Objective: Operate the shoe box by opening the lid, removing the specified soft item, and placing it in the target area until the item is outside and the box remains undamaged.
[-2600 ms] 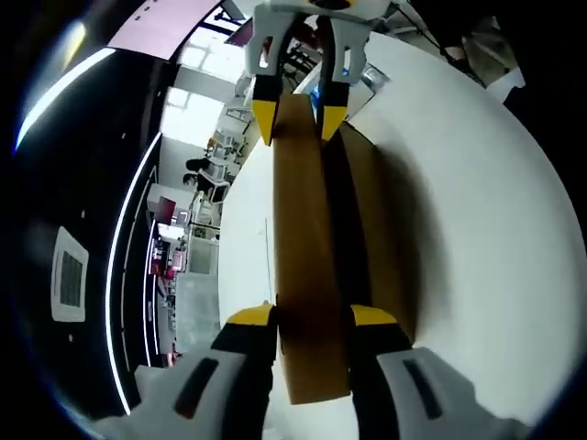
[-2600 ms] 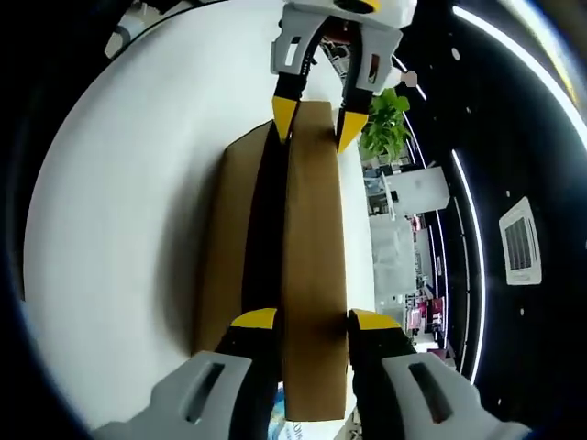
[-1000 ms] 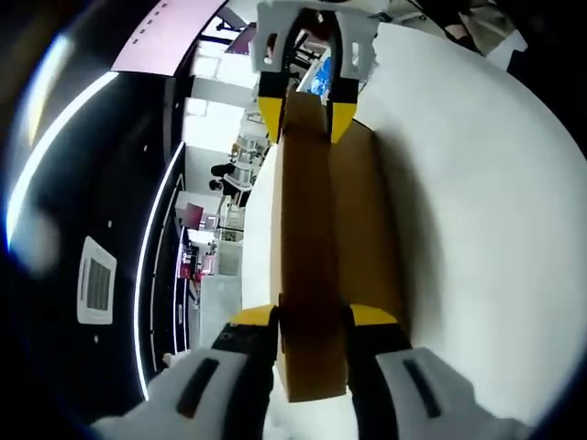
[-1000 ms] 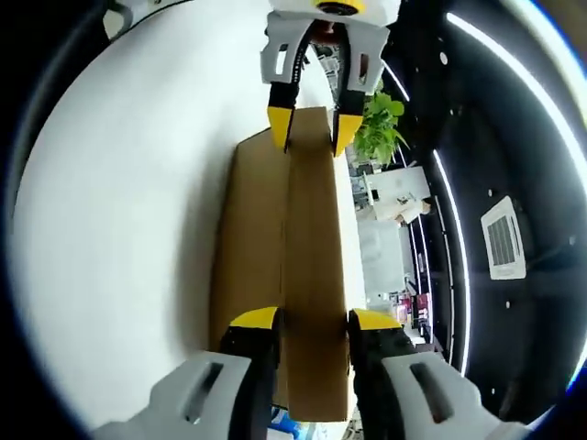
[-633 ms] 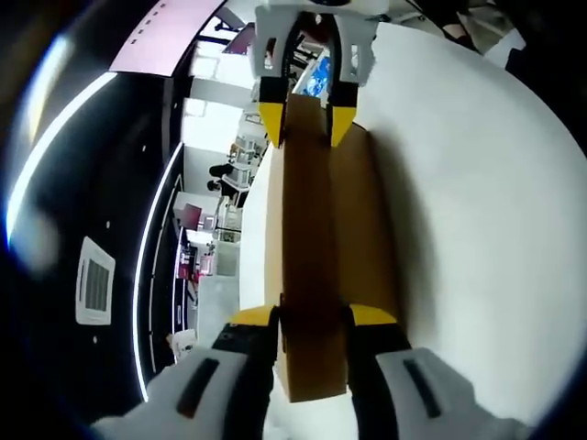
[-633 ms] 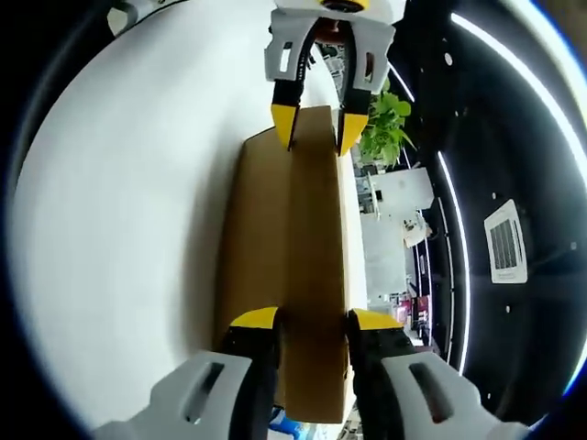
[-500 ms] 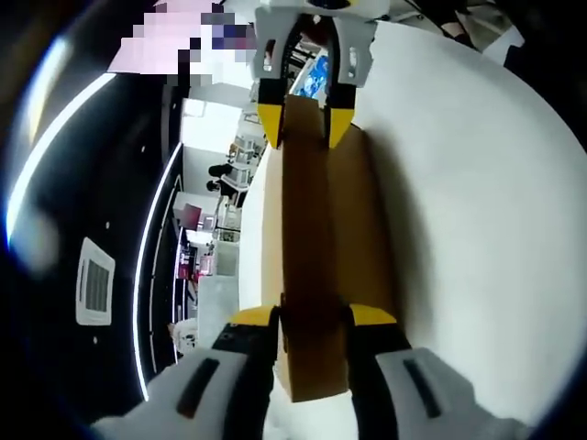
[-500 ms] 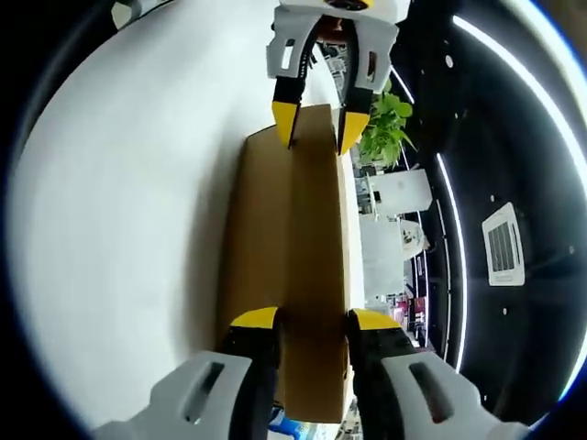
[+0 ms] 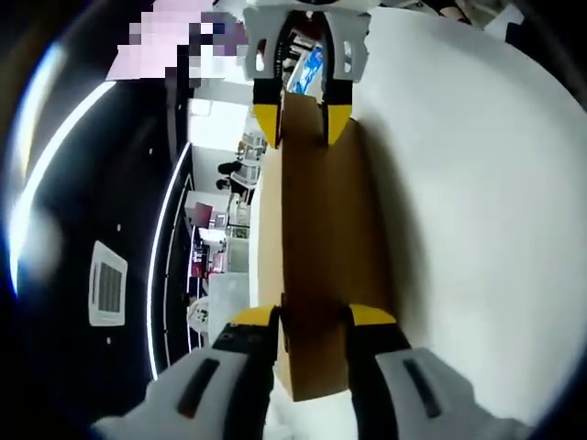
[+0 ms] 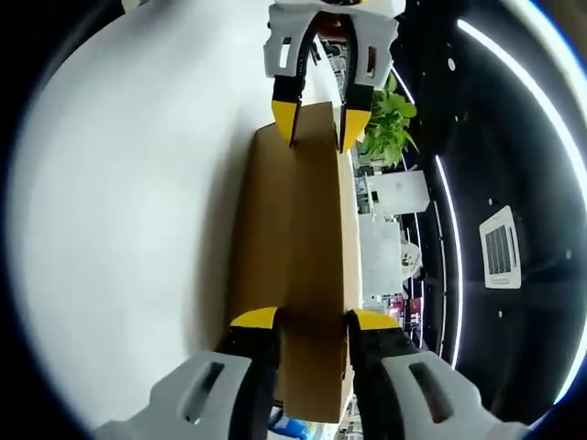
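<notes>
- Between my left tongs (image 9: 312, 316), the cardboard lid (image 9: 312, 229) edge is pinched.
- My right tongs (image 10: 312, 321) pinch the opposite lid end.
- Shoe box (image 10: 266, 238) rests on the white surface (image 10: 119, 211).
- Risk, I judge: uneven lifting could tear the cardboard.

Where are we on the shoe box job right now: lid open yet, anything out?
Done: both grippers are clamped on the cardboard lid, the left gripper at one end and the right gripper at the other. In hand: the lid sits against the box on the white table, and no interior is visible. Left: getting the lid clear, lifting out the soft item and placing it; no item is out.
</notes>
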